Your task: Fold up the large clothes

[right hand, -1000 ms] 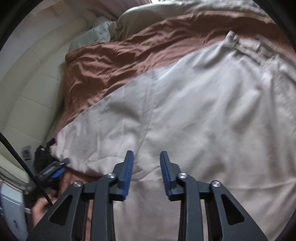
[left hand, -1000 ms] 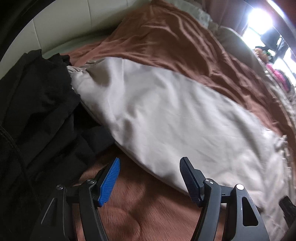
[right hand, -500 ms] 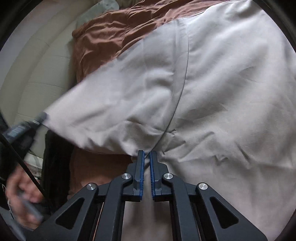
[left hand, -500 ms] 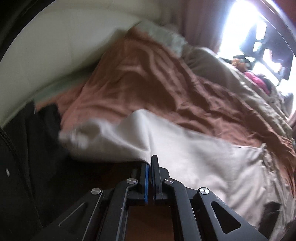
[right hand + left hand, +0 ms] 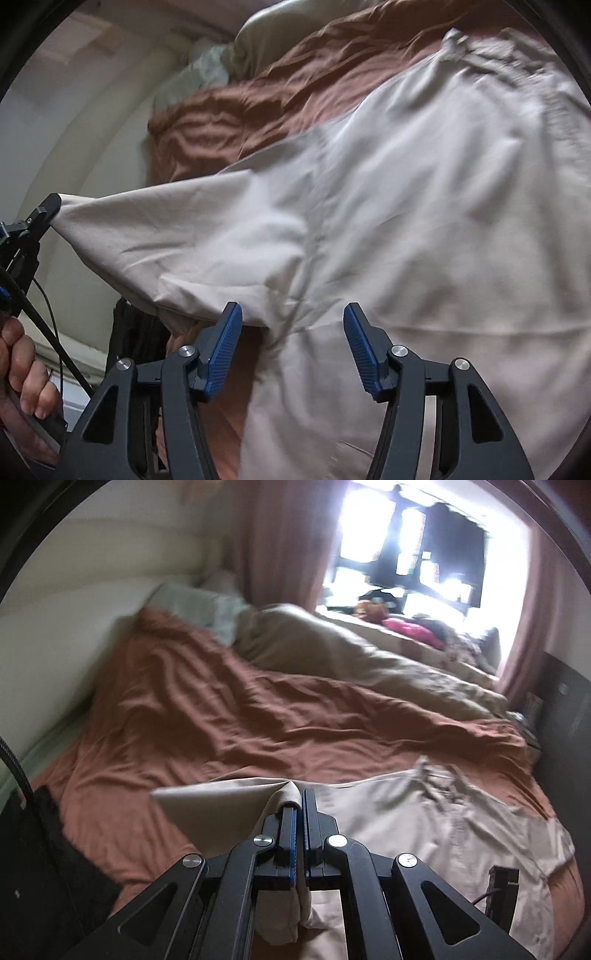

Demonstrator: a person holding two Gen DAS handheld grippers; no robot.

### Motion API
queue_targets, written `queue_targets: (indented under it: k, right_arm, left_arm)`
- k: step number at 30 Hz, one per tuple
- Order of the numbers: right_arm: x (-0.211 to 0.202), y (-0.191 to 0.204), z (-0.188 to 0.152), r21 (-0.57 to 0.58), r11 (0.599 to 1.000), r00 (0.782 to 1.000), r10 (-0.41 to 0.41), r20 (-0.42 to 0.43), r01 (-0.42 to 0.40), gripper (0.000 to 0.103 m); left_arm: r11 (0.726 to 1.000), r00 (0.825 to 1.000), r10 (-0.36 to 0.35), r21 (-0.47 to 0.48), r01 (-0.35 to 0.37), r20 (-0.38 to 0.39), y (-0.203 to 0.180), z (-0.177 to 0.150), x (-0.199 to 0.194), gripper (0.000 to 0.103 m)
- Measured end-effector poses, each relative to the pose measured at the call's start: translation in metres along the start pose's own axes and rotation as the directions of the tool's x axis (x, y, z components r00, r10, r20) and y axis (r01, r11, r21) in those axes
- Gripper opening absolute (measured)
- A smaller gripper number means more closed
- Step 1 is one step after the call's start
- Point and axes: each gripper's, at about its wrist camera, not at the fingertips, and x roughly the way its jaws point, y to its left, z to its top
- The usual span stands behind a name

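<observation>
Left claw: jaws clamped tight, beige fabric pinched between pads, pointing downward toward 12 o'clock. Right claw: jaws just opened, pads clear of fabric, nothing gripped. Left hand at 8 o'clock, wrapped around handle.

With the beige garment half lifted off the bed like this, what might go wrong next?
1. The left claw pinches only a small edge of the beige garment; it may slip out as the cloth stretches.
2. The right claw, jaws just opened, holds nothing, so the fold line could sag or shift.
3. The lifted corner hangs near the black clothes and might drop onto them.
</observation>
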Motion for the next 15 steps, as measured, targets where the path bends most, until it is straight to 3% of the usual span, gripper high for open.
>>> queue_targets:
  k: [5,11,15]
  right_arm:
    - [-0.053,-0.031,-0.018,0.094,0.995,0.996,-0.042,0.082,0.034,0.055]
    - [-0.098,-0.063,-0.035,0.181,0.982,0.989,-0.077,0.128,0.054,0.055]
    - [-0.112,-0.073,-0.032,0.229,0.972,0.986,-0.082,0.147,0.047,0.055]
  left_arm:
    - [0.990,0.998,-0.071,0.120,0.070,-0.001,-0.052,-0.001,-0.004,0.002]
    - [0.950,0.980,-0.180,0.243,0.195,-0.084,-0.108,-0.024,0.009,0.002]
    - [0.935,0.963,-0.230,0.241,0.259,-0.143,-0.133,-0.041,0.024,0.002]
